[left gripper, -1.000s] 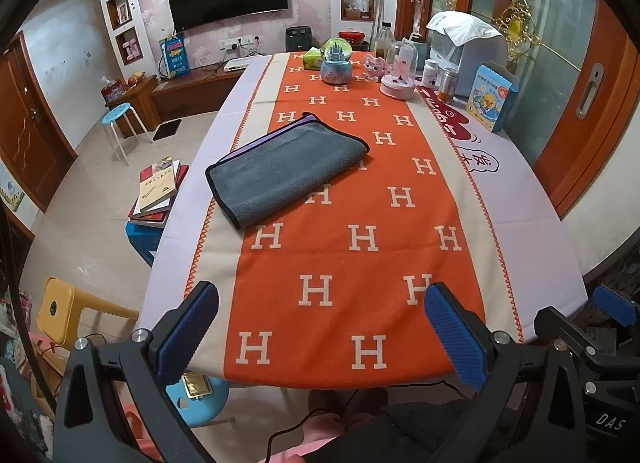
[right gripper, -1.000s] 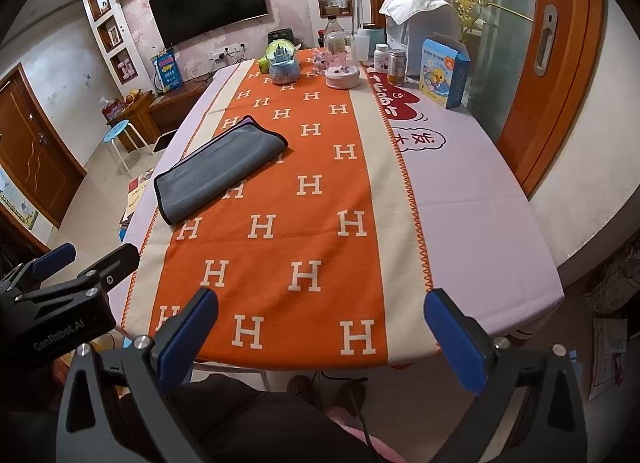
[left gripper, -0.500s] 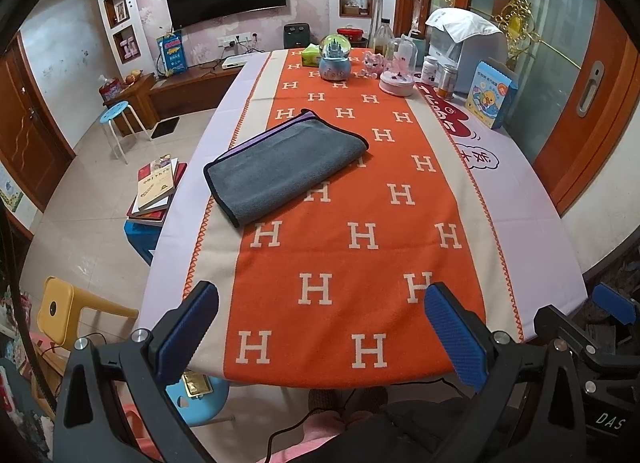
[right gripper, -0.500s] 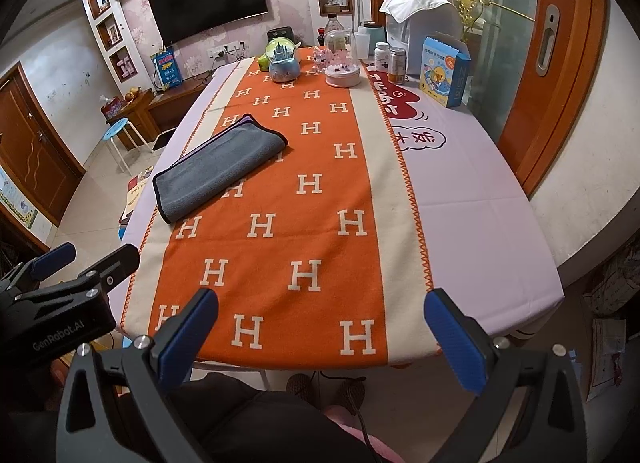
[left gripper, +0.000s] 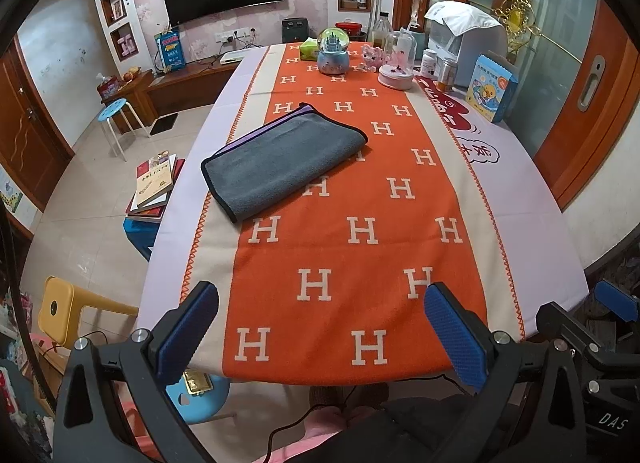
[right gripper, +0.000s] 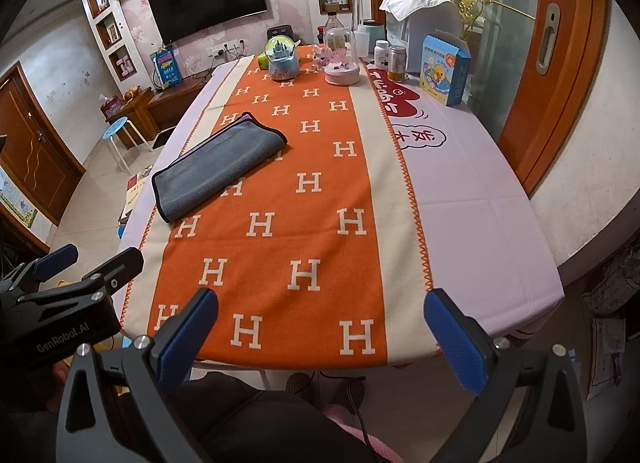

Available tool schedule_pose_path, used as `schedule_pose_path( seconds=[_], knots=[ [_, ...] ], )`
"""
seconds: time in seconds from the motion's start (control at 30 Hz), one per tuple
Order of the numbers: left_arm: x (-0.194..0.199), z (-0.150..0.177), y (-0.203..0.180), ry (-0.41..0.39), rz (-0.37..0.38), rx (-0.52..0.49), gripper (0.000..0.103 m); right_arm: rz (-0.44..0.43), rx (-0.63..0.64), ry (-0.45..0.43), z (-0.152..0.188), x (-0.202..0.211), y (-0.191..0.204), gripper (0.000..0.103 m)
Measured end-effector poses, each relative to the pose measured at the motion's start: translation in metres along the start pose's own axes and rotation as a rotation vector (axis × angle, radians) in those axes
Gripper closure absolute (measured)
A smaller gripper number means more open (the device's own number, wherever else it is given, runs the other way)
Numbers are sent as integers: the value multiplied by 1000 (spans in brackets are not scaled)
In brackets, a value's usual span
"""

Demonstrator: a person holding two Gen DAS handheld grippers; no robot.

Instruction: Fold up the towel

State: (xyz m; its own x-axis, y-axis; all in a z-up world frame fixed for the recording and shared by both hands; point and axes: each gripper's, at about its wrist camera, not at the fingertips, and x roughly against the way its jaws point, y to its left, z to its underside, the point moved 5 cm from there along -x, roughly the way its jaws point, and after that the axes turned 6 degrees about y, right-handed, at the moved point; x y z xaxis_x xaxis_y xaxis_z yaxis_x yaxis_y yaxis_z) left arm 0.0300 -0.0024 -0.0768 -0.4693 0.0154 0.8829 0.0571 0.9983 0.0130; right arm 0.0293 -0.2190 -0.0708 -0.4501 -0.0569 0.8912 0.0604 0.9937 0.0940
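A grey towel (left gripper: 280, 161) with dark trim and a purple underside lies folded flat on the left half of the table, on the orange runner; it also shows in the right wrist view (right gripper: 218, 169). My left gripper (left gripper: 320, 327) is open and empty, held above the table's near edge, well short of the towel. My right gripper (right gripper: 320, 333) is open and empty, also at the near edge. The left gripper's body shows at the left of the right wrist view (right gripper: 60, 303).
The table (left gripper: 532, 215) has an orange H-pattern runner (left gripper: 360, 231). At its far end stand a snow globe (left gripper: 333, 52), a pink glass-domed box (left gripper: 397, 63), jars, a blue carton (left gripper: 490, 89) and a white appliance. Stools, books (left gripper: 154, 183) and a yellow chair (left gripper: 68, 307) stand on the left.
Both views have crept slightly forward toward the table. The towel has not moved and both grippers stay open.
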Motion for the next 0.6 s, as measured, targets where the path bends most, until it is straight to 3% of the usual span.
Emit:
schedule_pose_path(
  seconds=[0.6],
  knots=[
    [-1, 0, -1, 2, 0, -1, 1, 1, 0, 2, -2, -1, 1, 0]
  ],
)
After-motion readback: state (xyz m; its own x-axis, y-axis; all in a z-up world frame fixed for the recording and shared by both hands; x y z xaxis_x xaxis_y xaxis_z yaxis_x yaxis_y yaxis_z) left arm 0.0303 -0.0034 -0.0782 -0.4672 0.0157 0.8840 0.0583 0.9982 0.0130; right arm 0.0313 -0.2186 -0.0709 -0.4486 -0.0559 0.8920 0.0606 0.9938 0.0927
